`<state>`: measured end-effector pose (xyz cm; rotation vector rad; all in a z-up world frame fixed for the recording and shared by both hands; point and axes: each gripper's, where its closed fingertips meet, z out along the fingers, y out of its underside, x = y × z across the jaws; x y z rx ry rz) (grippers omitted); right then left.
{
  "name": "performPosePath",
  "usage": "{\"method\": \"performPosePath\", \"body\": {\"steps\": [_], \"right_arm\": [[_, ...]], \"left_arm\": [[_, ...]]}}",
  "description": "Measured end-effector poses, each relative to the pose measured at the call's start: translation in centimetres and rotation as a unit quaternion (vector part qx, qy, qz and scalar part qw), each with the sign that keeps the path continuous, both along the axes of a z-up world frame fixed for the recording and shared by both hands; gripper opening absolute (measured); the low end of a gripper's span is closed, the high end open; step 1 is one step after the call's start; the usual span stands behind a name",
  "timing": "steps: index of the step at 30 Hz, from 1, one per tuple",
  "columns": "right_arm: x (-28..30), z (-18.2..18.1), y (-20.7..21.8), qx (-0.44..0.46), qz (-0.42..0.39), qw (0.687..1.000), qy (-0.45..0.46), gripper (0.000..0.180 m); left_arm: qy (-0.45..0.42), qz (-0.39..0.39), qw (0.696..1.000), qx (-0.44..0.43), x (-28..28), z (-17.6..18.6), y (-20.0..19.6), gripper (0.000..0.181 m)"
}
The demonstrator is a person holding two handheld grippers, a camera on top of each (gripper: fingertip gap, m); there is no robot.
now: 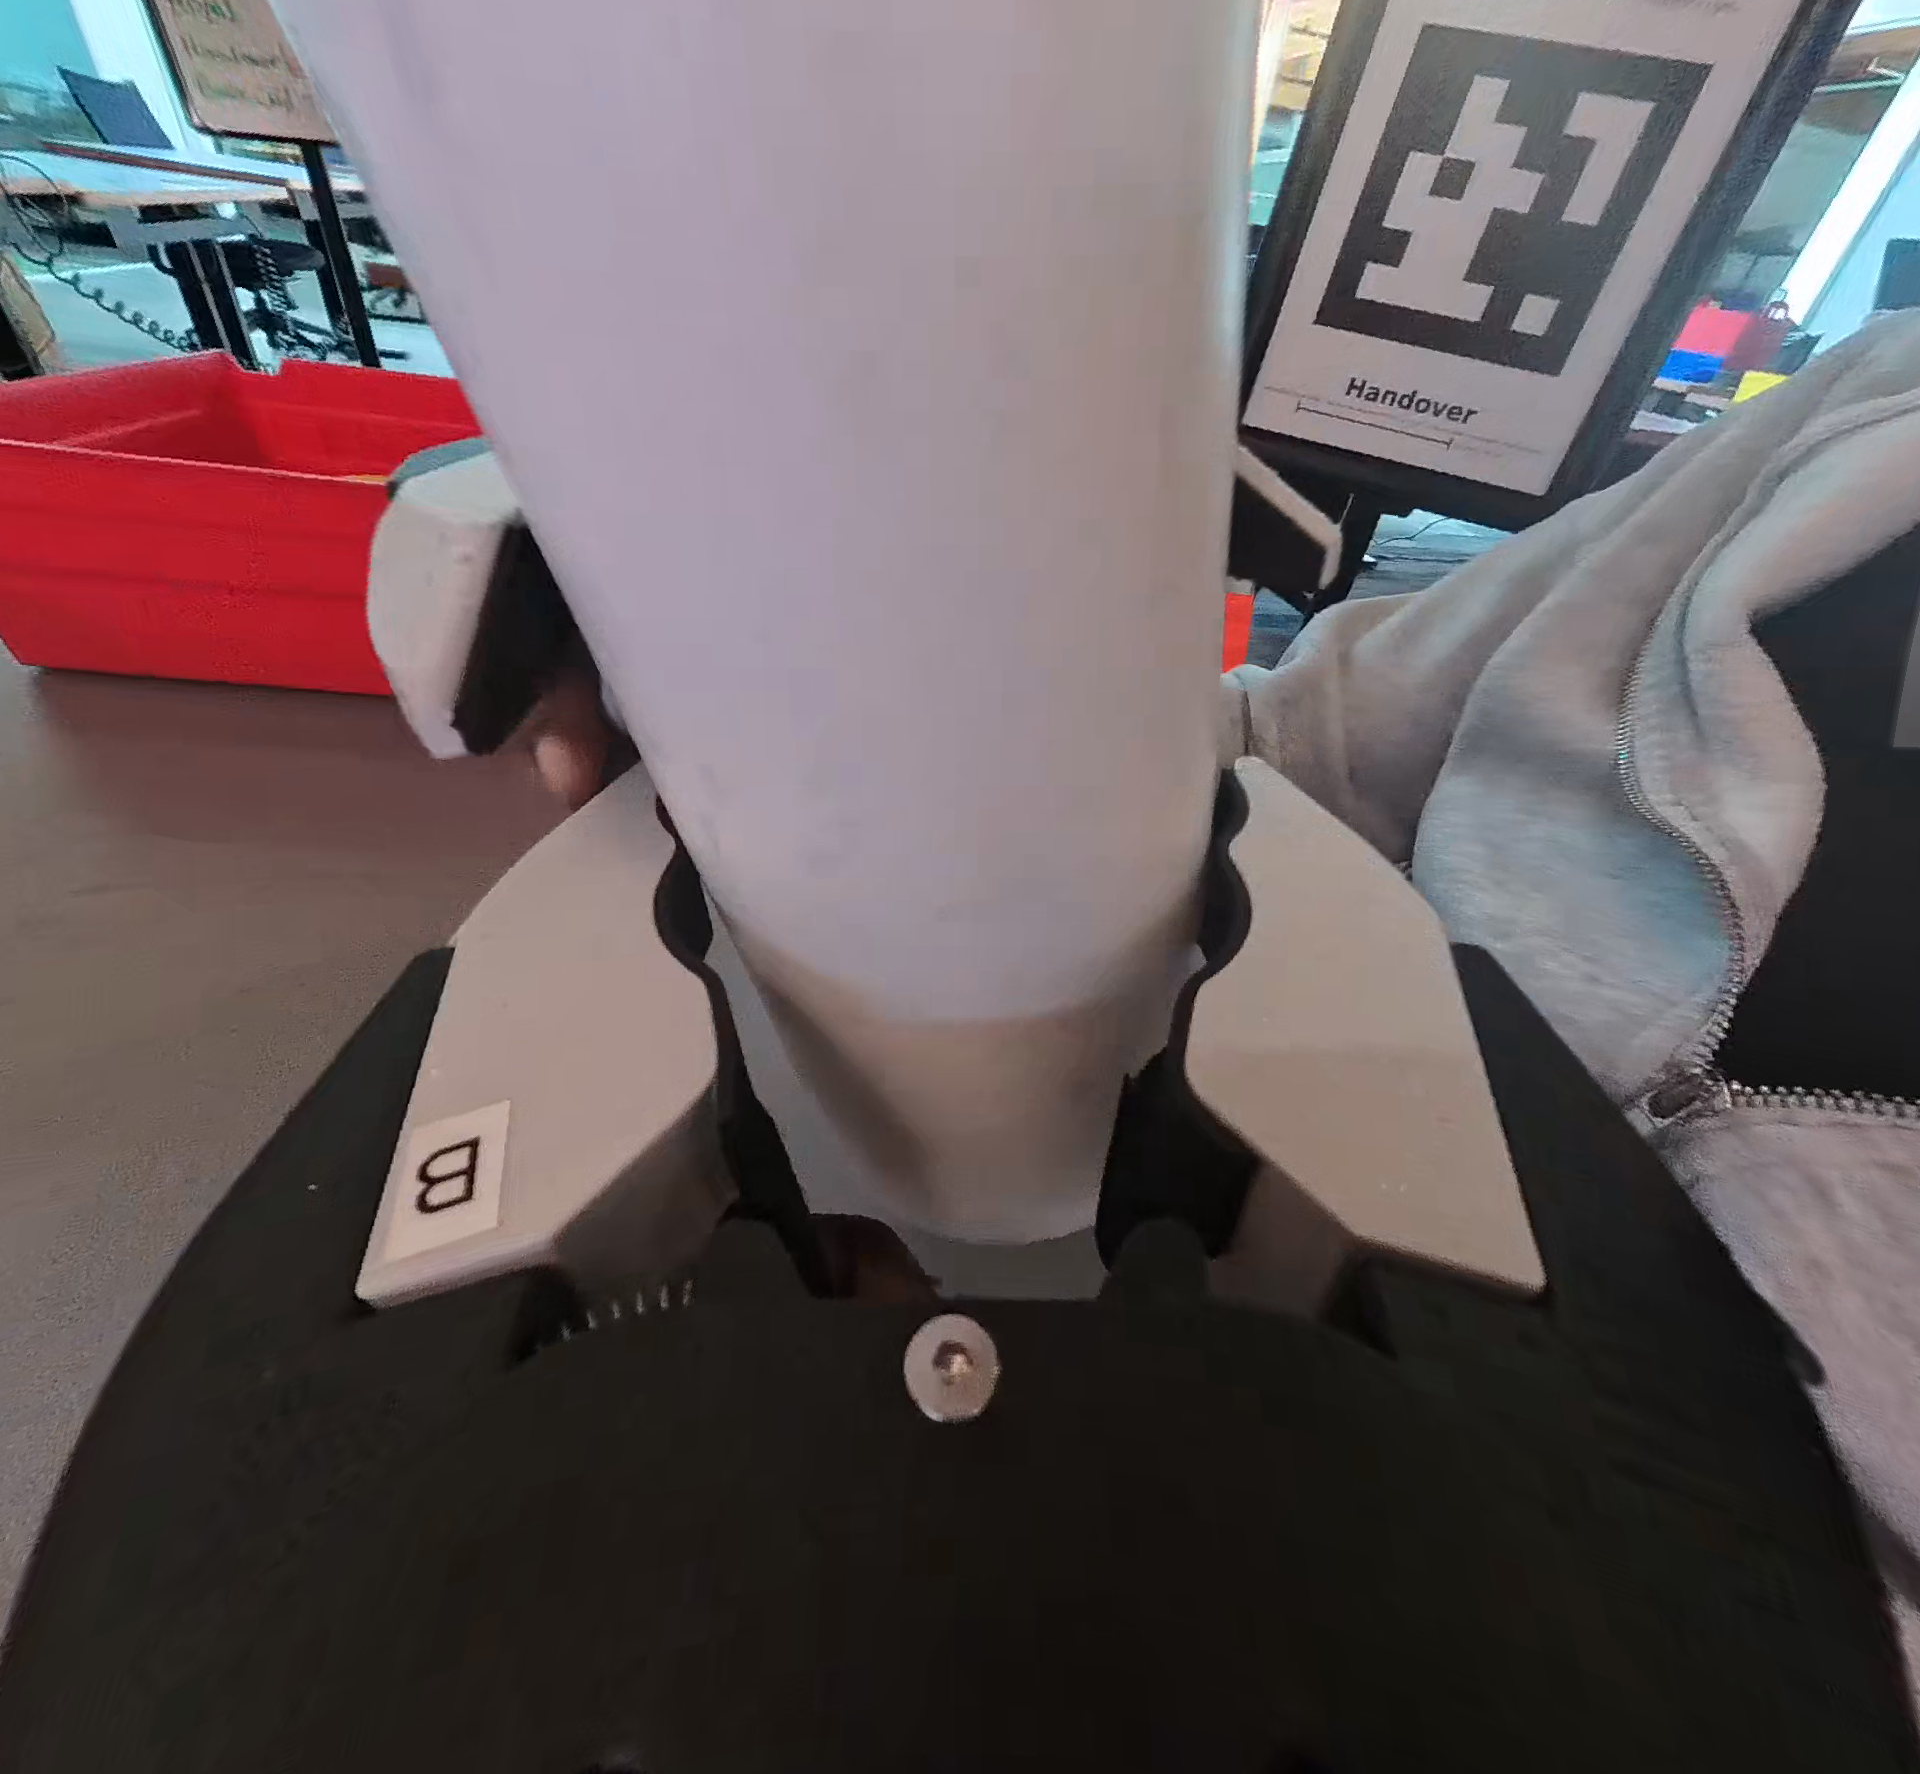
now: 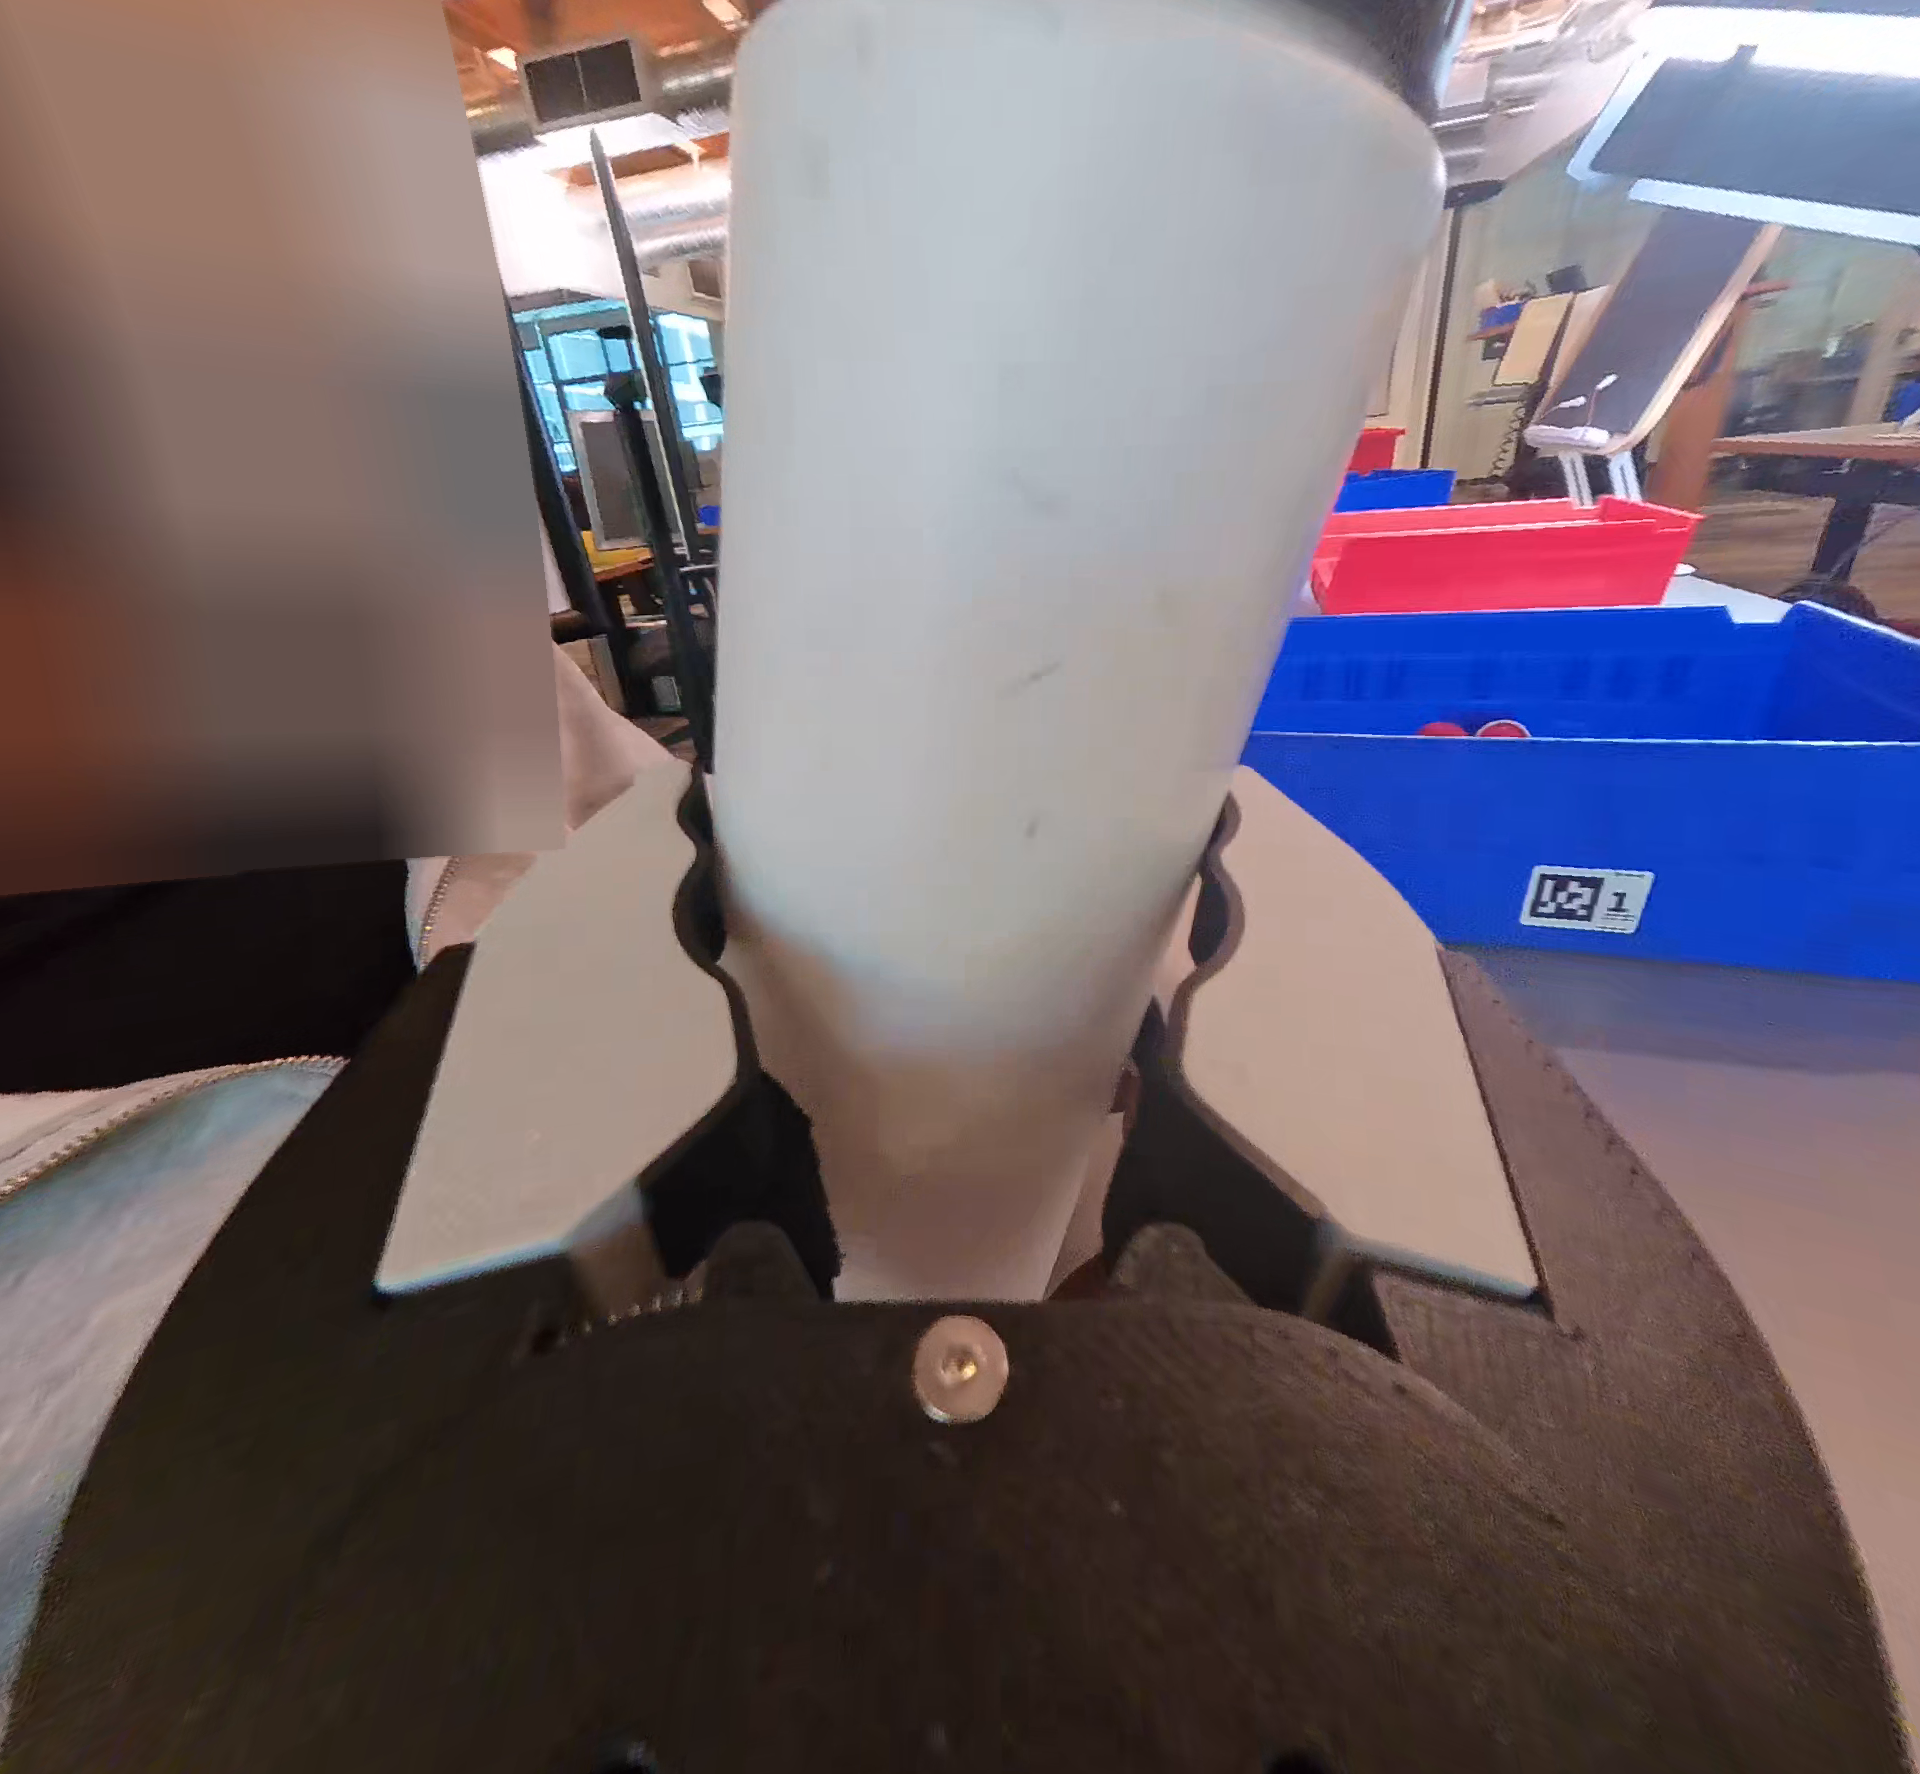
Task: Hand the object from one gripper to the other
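left claw (image 1: 951, 883) clamped shut, right claw (image 2: 961, 903) clamped shut

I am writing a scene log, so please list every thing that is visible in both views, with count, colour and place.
white tapered tumbler: one, white, between both grippers' fingers
red plastic bin: one per view, red, behind the tumbler
blue plastic bin: one, blue, right of tumbler
framed marker sign: one, black-white, standing behind right
grey zip jacket: one, grey, on person
left gripper: one, grey-black, shut on tumbler
right gripper: one, grey-black, shut on tumbler
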<state>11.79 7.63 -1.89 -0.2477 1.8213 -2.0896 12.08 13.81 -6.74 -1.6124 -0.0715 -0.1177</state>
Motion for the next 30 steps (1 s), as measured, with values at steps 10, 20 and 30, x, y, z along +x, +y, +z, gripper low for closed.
{"method": "performPosePath", "body": {"steps": [10,20,30], "right_arm": [[-3.5,-0.4,-0.7,0.002,-0.169,0.983,0.073,0.088],[-2.8,0.2,-0.5,-0.026,-0.126,0.991,0.037,0.085],[-0.2,-0.1,0.0,0.007,0.003,1.000,-0.016,0.091]], "left_arm": [[0.073,0.182,0.980,0.019,-4.8,1.0,-1.6,0.095],[0.065,0.141,0.988,0.011,-3.6,0.8,-1.1,0.090],[-0.043,-0.027,0.999,0.012,0.4,0.3,-0.2,0.090]]}}
